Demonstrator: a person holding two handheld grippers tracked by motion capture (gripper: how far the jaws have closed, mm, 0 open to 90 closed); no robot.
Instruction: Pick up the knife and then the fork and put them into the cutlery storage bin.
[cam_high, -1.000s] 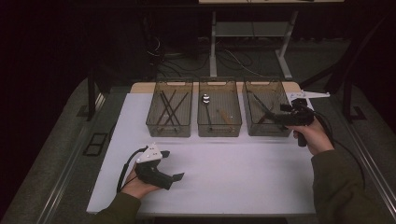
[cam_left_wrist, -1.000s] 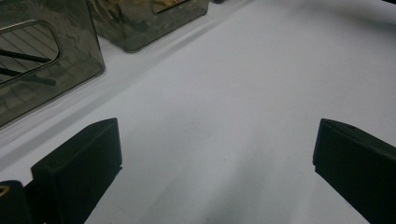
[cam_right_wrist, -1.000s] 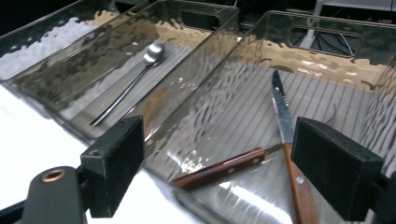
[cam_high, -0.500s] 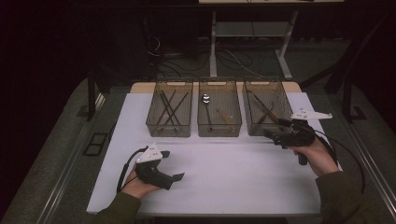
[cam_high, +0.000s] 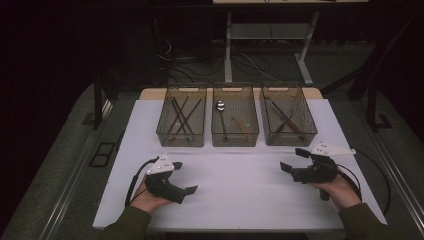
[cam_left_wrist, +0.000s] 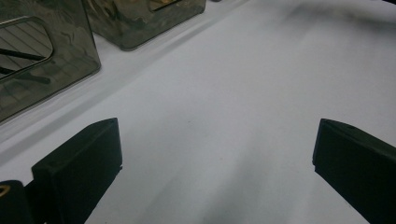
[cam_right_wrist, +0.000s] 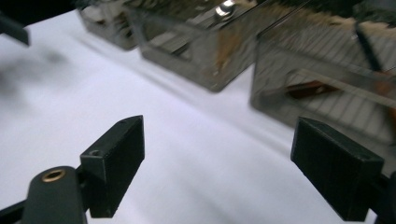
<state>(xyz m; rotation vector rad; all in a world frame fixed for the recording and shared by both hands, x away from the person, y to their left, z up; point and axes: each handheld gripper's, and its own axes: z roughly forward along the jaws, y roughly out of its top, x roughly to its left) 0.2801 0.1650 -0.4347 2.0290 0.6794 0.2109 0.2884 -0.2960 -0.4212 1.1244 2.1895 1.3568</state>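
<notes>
The right gripper (cam_high: 293, 164) gapes wide and empty, bins (cam_high: 288, 121) just ahead. The left gripper (cam_high: 184, 177) too stands wide over bare tabletop (cam_high: 240, 185).

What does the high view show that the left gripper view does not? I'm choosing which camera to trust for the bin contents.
High view alone: three clear bins in a row, the left bin with dark sticks, the middle bin with a spoon, the right bin with utensils, plus the right gripper, jaws open.

Left gripper view alone: a close look between the left gripper jaws, wide open with nothing in them.

Both: the white table surface and bin walls.
</notes>
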